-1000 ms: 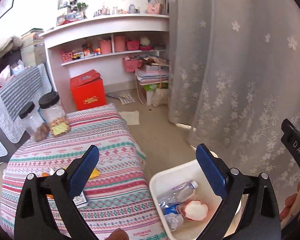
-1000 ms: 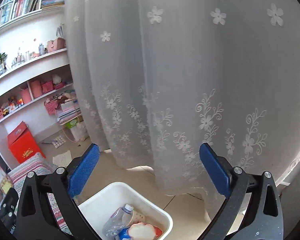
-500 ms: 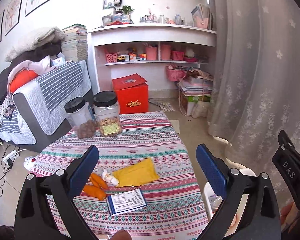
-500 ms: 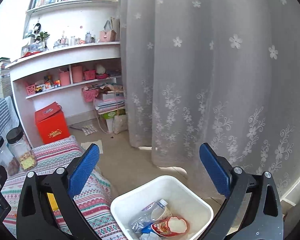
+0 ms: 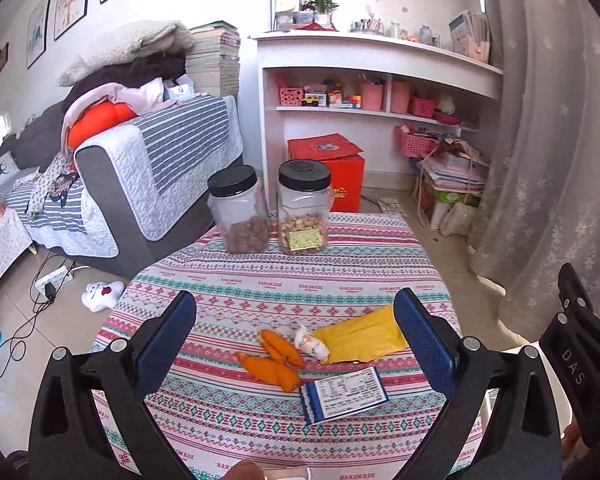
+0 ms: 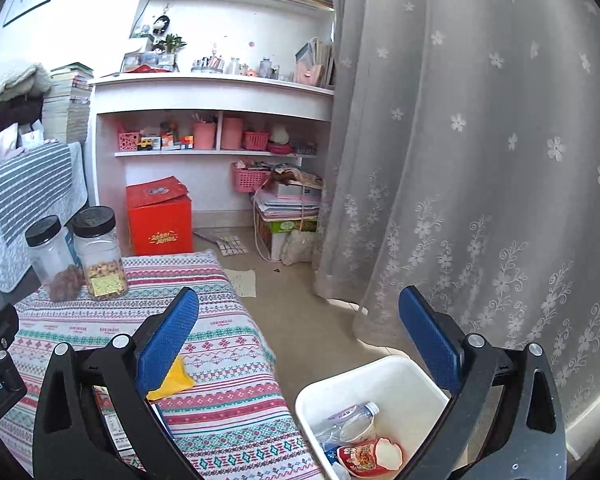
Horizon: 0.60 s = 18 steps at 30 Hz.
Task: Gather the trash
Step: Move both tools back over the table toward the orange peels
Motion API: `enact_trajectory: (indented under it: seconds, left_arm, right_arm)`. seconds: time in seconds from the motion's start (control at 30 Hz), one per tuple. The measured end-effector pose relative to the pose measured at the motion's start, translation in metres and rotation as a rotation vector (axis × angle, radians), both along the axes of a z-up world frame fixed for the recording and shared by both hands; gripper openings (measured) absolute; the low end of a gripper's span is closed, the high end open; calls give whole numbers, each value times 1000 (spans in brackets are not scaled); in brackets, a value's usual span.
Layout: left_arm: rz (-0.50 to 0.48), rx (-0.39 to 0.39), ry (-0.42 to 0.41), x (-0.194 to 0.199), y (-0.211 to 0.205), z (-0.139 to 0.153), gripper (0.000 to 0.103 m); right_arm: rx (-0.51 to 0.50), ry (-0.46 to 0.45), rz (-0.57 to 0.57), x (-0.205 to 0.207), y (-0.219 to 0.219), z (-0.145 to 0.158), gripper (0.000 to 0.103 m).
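On the patterned tablecloth (image 5: 284,280) lie a yellow padded envelope (image 5: 360,336), a crumpled white wrapper (image 5: 311,343), orange peel pieces (image 5: 276,362) and a blue-edged printed packet (image 5: 346,394). My left gripper (image 5: 296,344) hangs open above them, holding nothing. My right gripper (image 6: 300,344) is open and empty too, over the table's right edge and the white bin (image 6: 380,376) on the floor. The bin holds a plastic bottle (image 6: 350,420), a red-labelled cup (image 6: 370,454) and other trash. A corner of the yellow envelope (image 6: 172,380) shows in the right wrist view.
Two black-lidded jars (image 5: 304,208) of snacks stand at the table's far edge. A grey sofa (image 5: 140,176) is to the left, a red box (image 5: 332,172) and white shelves (image 5: 380,80) behind. A lace curtain (image 6: 480,160) hangs at the right.
Both grippers have swung left from the bin and curtain toward the table. The left view now faces the trash on the cloth; the right view now takes in the table edge.
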<state>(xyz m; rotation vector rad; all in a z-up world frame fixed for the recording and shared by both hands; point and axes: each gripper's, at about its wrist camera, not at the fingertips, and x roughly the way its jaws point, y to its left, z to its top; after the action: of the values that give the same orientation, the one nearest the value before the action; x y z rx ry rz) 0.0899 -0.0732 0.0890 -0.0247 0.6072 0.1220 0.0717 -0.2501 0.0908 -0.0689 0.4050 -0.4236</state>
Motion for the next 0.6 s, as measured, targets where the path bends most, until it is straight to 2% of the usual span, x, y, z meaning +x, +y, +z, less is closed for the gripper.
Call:
enact_trajectory:
  seconds: [0.4,0.6]
  left_arm:
    - [109,-33,92,13,72,-26,96]
    - [155,-37,176,29,104,-47,96]
  right_arm:
    - [-24,96,112,31,63,-22,96]
    - [-4,175,159,51,86,-40,96]
